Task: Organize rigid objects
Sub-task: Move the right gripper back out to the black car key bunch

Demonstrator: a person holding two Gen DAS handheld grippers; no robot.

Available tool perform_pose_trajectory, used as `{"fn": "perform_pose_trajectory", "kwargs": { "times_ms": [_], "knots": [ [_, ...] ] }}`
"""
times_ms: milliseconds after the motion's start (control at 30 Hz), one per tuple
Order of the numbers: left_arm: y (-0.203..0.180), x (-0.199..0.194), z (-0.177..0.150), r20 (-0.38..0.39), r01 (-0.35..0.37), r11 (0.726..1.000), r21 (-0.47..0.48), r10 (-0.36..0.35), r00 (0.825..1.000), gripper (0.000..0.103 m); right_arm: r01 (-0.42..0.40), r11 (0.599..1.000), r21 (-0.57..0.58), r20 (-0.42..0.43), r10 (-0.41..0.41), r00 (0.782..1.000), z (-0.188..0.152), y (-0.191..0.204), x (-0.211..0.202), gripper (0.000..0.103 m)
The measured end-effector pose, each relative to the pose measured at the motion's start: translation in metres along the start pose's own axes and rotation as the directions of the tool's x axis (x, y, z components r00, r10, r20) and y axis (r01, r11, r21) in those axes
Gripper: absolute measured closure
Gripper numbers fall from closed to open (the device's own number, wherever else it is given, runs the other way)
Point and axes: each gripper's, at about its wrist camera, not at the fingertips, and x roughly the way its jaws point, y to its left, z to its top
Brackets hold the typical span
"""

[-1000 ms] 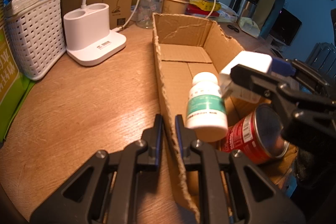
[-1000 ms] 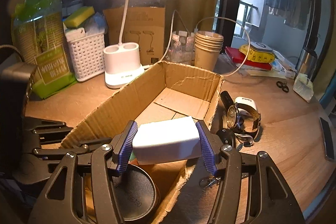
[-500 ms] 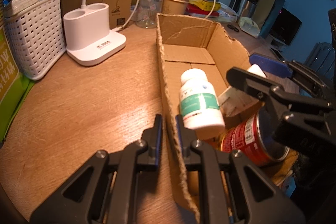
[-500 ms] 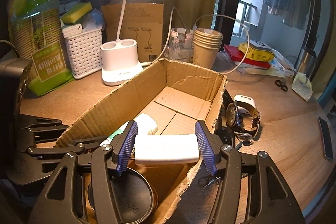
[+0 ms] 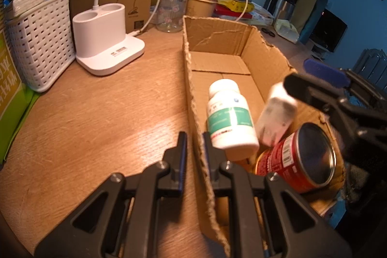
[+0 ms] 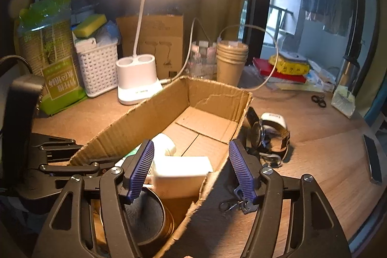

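Note:
An open cardboard box [image 5: 217, 42] lies on the wooden table. Inside it are a white pill bottle with a green label [image 5: 228, 117], a red can [image 5: 297, 158] and a white charger block [image 5: 275, 117], blurred, resting between bottle and can. My left gripper [image 5: 194, 144] is shut on the box's left wall. My right gripper [image 6: 191, 168] is open just above the box's near end; the white charger block [image 6: 180, 175] sits loose below its fingers, beside the can [image 6: 147, 221] and the bottle [image 6: 164, 144].
A white lamp base [image 5: 104, 38], a white basket [image 5: 38, 40] and a green bag [image 6: 55, 79] stand at the left. Paper cups [image 6: 231, 59] and a glass jar [image 6: 202, 57] stand behind the box. Watches [image 6: 268, 134] lie right of the box; a phone [image 6: 372, 158] lies far right.
My right gripper lowered the white charger block into the box and opened; the block now lies loose by the bottle and can. The bottle shifted. The left gripper stayed on the wall.

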Motion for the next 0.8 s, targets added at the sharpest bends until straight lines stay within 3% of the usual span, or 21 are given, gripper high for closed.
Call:
{"fn": "perform_pose_trajectory", "kwargs": {
  "times_ms": [200, 467, 800],
  "knots": [
    [0.0, 0.001, 0.0, -0.003, 0.001, 1.0, 0.005, -0.001, 1.0, 0.089, 0.035, 0.999, 0.011, -0.019, -0.035, 0.999, -0.002, -0.008, 0.003, 0.035],
    [-0.001, 0.001, 0.0, -0.003, 0.001, 1.0, 0.006, -0.001, 1.0, 0.089, 0.07, 0.997, 0.033, -0.113, -0.066, 0.991, -0.014, -0.024, 0.02, 0.035],
    [-0.001, 0.001, 0.0, -0.003, 0.002, 1.0, 0.006, -0.002, 1.0, 0.089, 0.076, 0.995, 0.064, -0.089, -0.07, 0.994, -0.015, -0.03, 0.016, 0.035]
  ]
}}
